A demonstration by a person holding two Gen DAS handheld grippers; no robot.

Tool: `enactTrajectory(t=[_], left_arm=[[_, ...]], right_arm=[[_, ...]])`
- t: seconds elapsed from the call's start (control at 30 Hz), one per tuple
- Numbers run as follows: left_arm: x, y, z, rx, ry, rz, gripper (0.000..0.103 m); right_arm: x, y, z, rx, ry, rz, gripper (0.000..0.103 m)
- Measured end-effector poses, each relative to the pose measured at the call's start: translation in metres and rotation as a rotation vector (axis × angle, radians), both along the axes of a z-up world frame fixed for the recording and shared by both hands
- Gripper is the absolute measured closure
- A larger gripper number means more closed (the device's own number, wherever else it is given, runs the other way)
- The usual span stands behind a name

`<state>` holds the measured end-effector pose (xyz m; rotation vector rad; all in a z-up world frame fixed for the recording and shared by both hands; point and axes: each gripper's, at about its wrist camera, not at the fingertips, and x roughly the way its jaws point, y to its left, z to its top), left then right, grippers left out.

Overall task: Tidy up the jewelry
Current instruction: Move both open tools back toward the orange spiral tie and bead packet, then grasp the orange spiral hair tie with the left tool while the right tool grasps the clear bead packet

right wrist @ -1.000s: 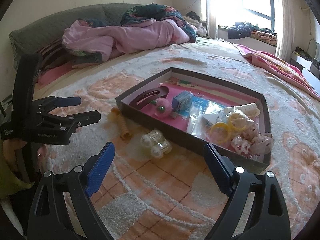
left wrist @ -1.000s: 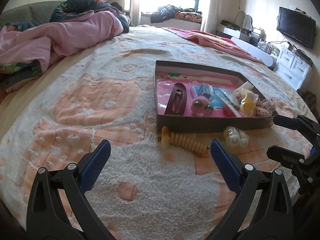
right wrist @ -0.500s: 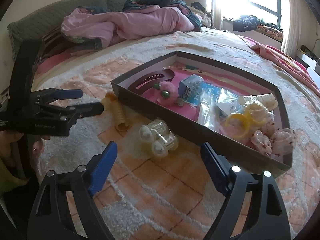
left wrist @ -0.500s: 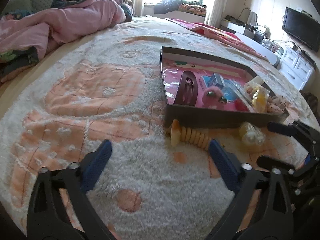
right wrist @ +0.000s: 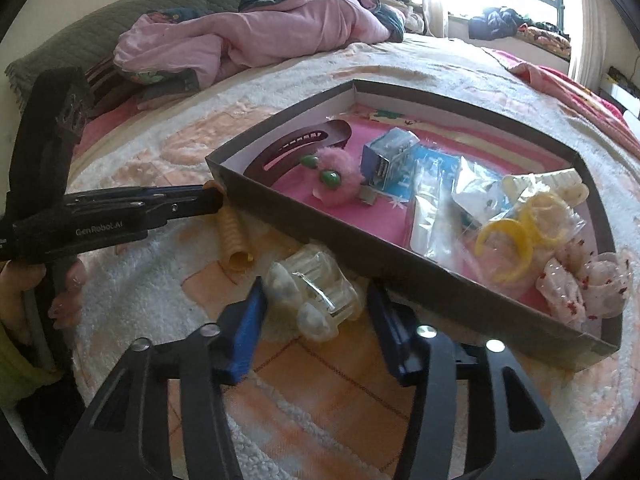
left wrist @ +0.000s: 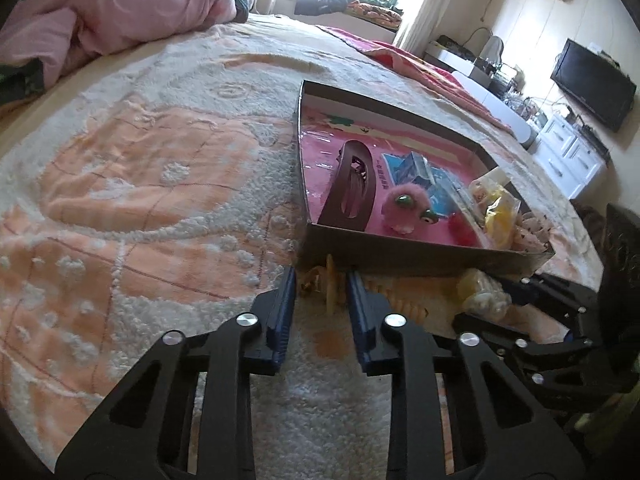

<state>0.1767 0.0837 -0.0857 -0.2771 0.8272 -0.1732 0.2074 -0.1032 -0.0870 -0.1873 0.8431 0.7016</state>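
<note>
Left gripper [left wrist: 320, 280]: jaws just closing, now narrow, clamped on the end of the beige ribbed clip [left wrist: 332, 288] lying before the box [left wrist: 400, 256]. Right gripper [right wrist: 316, 304]: jaws just closing, half spread, bracketing the clear claw clip [right wrist: 316, 296]; contact cannot be confirmed.

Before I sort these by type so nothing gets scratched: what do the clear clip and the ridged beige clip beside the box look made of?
The clear clip looks like hard, glossy transparent plastic: light passes through and glints on its edges. The ridged beige clip looks like matte opaque plastic or resin, with moulded ribs and no shine, though I can't tell which.
</note>
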Motion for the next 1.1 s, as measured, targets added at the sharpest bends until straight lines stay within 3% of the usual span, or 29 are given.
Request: enactTrajectory(t=[0.23,0.43,0.8,1.1], left_arm=[[-0.001,-0.003,0.001,-0.002,0.0,-0.013,0.096],[-0.012,-0.011,0.01,0.014,-0.024,-0.03,0.096],[-0.029,-0.033,0.046,0.072,-0.119,-0.057,0.096],[-0.018,-0.048,0.07,0.085,-0.165,-0.071,0.096]], right_arm=[[-0.002,-0.001,0.002,0.017,-0.005,-0.005,0.058],[-0.005,-0.009,0.008,0.047,-0.009,-0.02,0.058],[-0.017,-0.029,0.033,0.106,-0.042,-0.044,0.058],[-0.011,-0.061,0.056,0.139,-0.1,-0.123,0.058]])
